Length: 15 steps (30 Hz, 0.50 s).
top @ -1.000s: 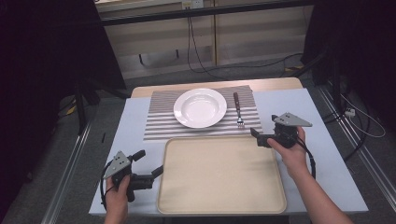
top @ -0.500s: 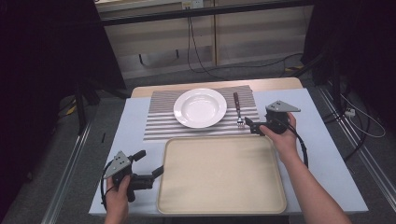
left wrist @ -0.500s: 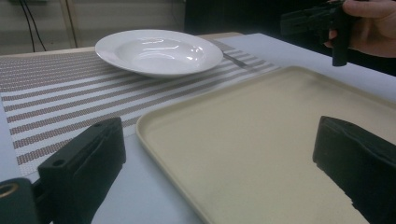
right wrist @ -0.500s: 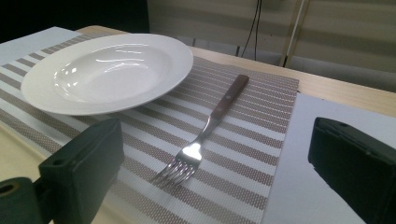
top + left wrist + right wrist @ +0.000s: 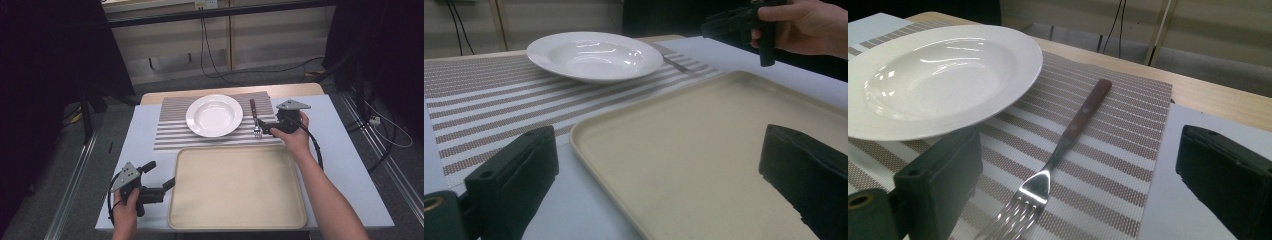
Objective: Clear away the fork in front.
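Note:
A white deep plate (image 5: 214, 115) sits on a striped placemat (image 5: 172, 132). To its right on the mat lies a wooden-handled fork (image 5: 255, 119), tines toward me. My right gripper (image 5: 262, 128) is open at the fork's tine end. In the right gripper view the fork (image 5: 1068, 135) lies between the spread jaws, with the plate (image 5: 933, 80) to the left. My left gripper (image 5: 160, 175) is open at the near left corner of the beige tray (image 5: 237, 185). In the left gripper view its jaws straddle the tray's rim (image 5: 589, 125).
The table (image 5: 340, 150) has a pale blue top with a wooden strip (image 5: 295, 90) at the far edge. Cables and dark stands occupy the floor behind and beside it. The other hand and its gripper (image 5: 744, 22) appear at the top right of the left gripper view.
My right gripper has moved away from the tray's far right corner and leftward to the fork's tines on the mat. The left gripper has stayed put.

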Tool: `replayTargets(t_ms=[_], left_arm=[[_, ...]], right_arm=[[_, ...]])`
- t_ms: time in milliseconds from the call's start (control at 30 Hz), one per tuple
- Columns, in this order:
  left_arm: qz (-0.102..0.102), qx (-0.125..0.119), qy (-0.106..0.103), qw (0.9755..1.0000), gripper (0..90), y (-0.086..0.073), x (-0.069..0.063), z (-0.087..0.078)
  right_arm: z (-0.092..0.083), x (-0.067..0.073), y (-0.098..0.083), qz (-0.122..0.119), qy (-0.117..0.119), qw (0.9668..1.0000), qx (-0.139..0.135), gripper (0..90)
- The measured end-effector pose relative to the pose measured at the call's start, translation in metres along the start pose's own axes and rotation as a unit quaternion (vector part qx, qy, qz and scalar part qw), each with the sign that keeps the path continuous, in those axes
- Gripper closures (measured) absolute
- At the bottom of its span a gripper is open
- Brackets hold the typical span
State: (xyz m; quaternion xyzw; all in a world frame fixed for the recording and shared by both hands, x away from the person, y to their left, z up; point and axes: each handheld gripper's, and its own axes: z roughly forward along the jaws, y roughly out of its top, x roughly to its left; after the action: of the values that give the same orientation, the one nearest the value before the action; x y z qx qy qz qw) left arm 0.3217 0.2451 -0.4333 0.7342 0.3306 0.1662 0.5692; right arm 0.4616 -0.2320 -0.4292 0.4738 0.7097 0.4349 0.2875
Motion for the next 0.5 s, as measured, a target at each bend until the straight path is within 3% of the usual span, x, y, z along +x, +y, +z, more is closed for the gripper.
replayTargets(t_ms=[233,367,500], left_arm=[[0.001,0.0,0.002,1.0,2.7,0.0,0.001,0.0],[0.001,0.0,0.002,1.0,2.8,0.0,0.001,-0.001],[0.002,0.003,0.002,1.0,2.8,-0.001,0.0,-0.002]], right_arm=[[0.015,-0.008,0.009,0.007,-0.006,0.9999,0.01,4.3],[0.024,-0.009,0.012,-0.006,-0.012,0.9994,0.032,4.7],[0.033,-0.009,0.015,-0.007,-0.005,0.9991,0.041,11.9]])
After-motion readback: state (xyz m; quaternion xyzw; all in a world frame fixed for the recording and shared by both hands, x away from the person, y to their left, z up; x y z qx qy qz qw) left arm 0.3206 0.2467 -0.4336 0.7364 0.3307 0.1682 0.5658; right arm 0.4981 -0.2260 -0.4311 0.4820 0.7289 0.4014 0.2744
